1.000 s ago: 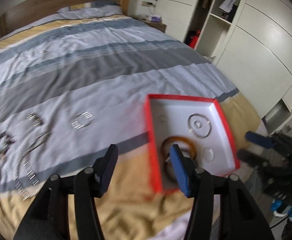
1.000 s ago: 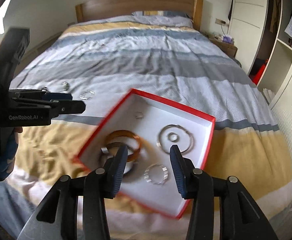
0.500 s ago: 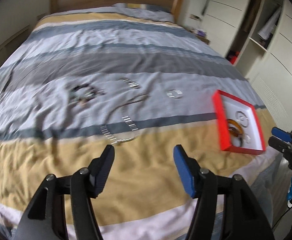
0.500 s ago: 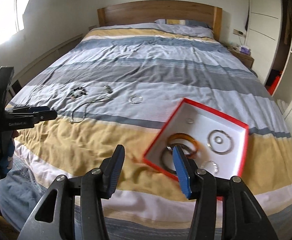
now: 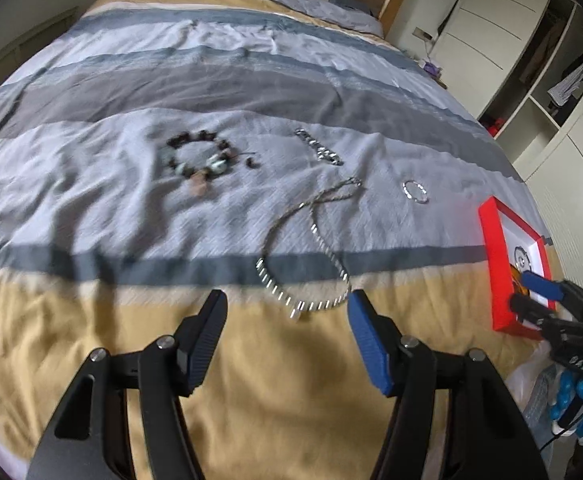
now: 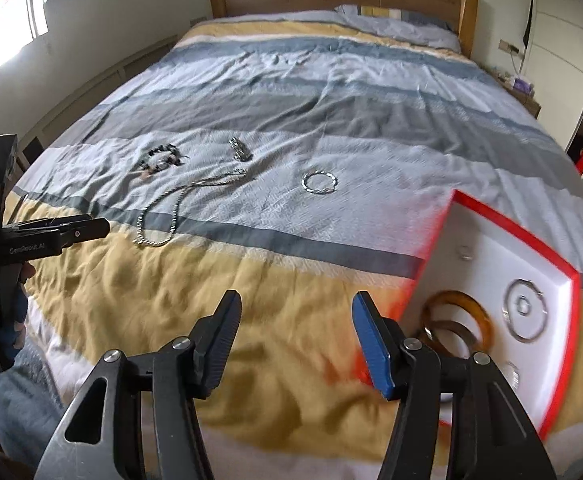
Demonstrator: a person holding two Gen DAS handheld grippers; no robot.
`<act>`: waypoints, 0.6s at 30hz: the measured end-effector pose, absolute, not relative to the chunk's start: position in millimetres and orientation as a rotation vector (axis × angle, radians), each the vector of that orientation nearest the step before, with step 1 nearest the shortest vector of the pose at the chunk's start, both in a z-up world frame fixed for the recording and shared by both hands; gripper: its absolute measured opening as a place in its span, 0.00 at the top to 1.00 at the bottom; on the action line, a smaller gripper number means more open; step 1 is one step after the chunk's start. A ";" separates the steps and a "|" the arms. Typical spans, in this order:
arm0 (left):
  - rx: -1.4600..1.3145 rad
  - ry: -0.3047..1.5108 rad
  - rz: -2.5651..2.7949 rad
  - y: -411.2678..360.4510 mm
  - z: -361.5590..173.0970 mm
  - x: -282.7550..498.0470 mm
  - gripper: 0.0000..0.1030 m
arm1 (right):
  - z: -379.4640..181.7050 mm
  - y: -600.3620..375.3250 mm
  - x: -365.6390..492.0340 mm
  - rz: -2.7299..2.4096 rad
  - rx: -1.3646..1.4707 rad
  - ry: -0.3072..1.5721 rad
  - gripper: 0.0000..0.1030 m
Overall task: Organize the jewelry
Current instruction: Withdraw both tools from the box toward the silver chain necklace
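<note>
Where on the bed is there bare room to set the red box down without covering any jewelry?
Free: the yellow band of the bedspread, between the chain necklace and the red box, and the grey stripes beyond the jewelry toward the headboard. Crowded: the pale stripe holding the beaded bracelet, silver link bracelet, necklace and silver ring bracelet.

Black tool (image 5: 287, 312), one blue pad (image 5: 367, 344), silver screws
</note>
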State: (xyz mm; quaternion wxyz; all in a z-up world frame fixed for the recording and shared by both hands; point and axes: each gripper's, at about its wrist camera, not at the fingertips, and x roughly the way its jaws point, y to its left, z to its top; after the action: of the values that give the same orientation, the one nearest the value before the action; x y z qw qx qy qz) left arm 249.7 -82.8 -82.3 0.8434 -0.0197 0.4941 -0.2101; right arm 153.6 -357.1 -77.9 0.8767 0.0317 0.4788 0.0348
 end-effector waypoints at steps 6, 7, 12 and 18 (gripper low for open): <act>0.017 1.037 -0.488 -116.5 -96.5 290.7 0.41 | -104.4 -356.7 199.9 0.061 0.091 1.025 0.40; 0.021 1.038 -0.490 -119.4 -98.8 294.9 0.41 | -107.8 -357.5 206.9 0.059 0.097 1.028 0.40; 0.065 1.045 -0.483 -135.4 -117.3 316.8 0.41 | -121.6 -362.0 241.2 0.040 0.113 1.026 0.36; 0.126 1.024 -0.459 -148.7 -130.9 323.9 0.41 | -138.1 -368.1 276.5 0.003 0.148 1.027 0.35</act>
State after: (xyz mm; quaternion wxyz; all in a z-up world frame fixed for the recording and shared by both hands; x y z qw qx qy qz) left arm 323.9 -148.7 -130.9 0.8448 0.0596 0.4853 -0.2175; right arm 276.5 -368.1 -138.1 0.8683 0.0706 0.4910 0.0015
